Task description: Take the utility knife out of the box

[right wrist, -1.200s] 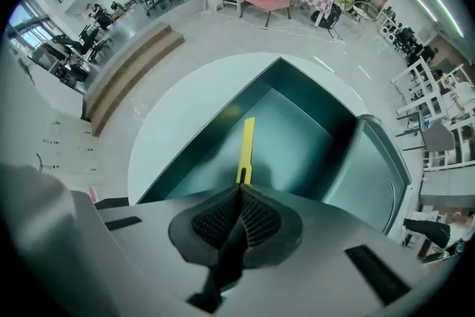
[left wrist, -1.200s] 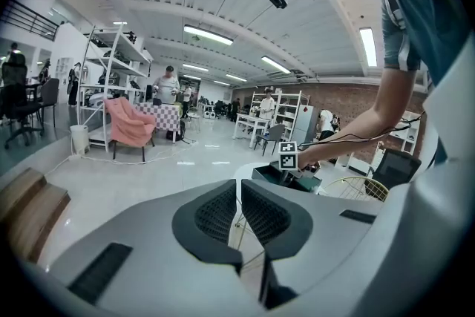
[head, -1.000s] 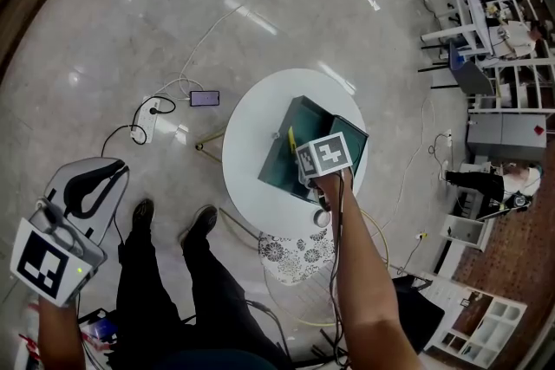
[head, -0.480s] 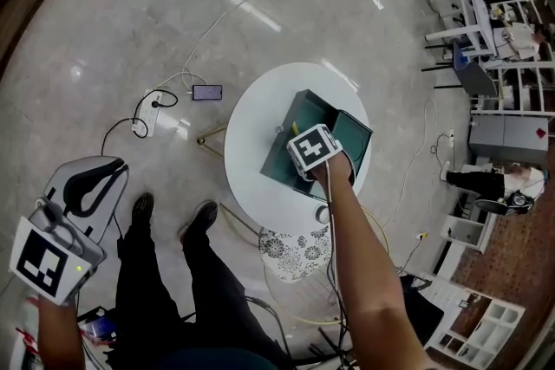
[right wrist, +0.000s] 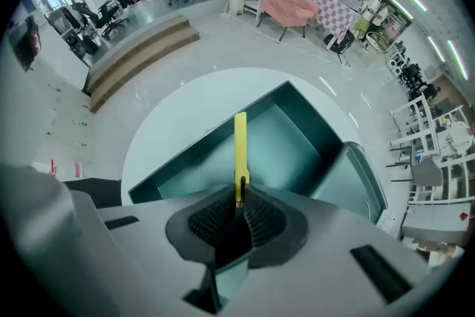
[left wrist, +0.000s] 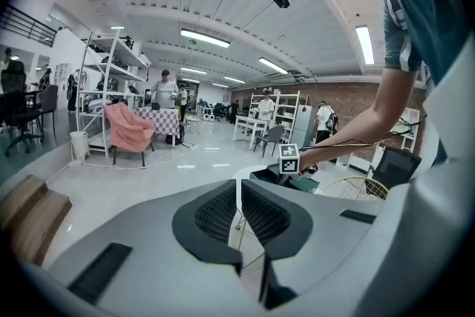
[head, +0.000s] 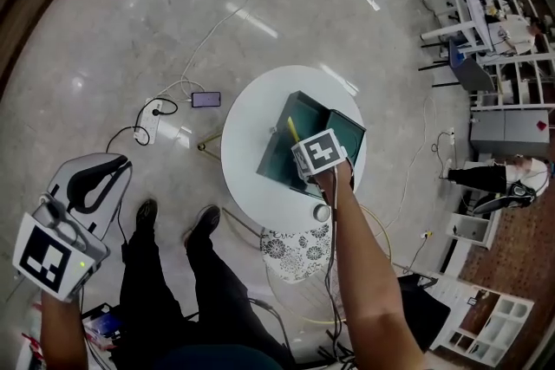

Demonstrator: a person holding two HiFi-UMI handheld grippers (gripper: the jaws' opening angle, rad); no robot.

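"Is the utility knife [right wrist: 240, 148] out yet?"

"Not quite. The right gripper [right wrist: 239, 198] points straight down. Its jaws have just been closing and now pinch the yellow knife's near end. The rest pokes out ahead of the jaws, over the open teal box [right wrist: 293, 152], whose lid [right wrist: 360, 182] lies off to the jaws' right."

"So the grip is made?"

"It looks so to me. What remains is lifting it clear of the walls and out over the round white surface [right wrist: 171, 122]."

"And the left gripper [left wrist: 239, 193]?"

"Held low, well apart from the box, jaws all but together on nothing."
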